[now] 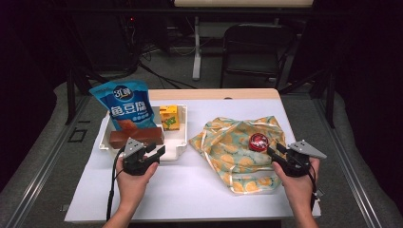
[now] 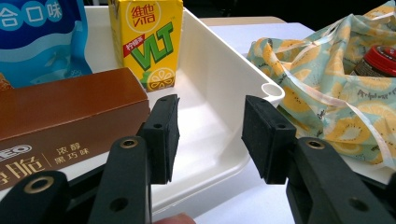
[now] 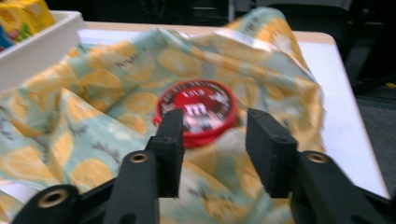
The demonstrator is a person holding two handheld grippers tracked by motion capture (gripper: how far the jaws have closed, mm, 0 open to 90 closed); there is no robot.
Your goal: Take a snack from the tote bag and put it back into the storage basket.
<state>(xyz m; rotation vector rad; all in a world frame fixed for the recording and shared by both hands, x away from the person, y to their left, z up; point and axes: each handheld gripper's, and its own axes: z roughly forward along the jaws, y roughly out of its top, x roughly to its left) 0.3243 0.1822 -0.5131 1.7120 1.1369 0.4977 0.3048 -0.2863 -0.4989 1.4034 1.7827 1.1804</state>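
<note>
A white tray (image 1: 178, 151) at the left holds a blue snack bag (image 1: 124, 102), a yellow lemon-tea carton (image 1: 169, 117) and a brown box (image 1: 135, 137). My left gripper (image 1: 157, 148) hovers at the tray's front edge, open and holding nothing. In the left gripper view its jaws (image 2: 210, 121) frame the tray's inside, with the brown box (image 2: 70, 112) to their left and the carton (image 2: 149, 42) beyond. A lemon-print cloth bag (image 1: 228, 142) lies at the right with a red-lidded tub (image 1: 258, 141) on it. My right gripper (image 1: 275, 149) is open just short of the red lid (image 3: 198, 105), nothing between its pads.
The white table top (image 1: 190, 190) has free room in front of the tray and the cloth. A black folding chair (image 1: 252, 47) and a desk leg stand beyond the far edge. The table's right edge runs close to my right hand.
</note>
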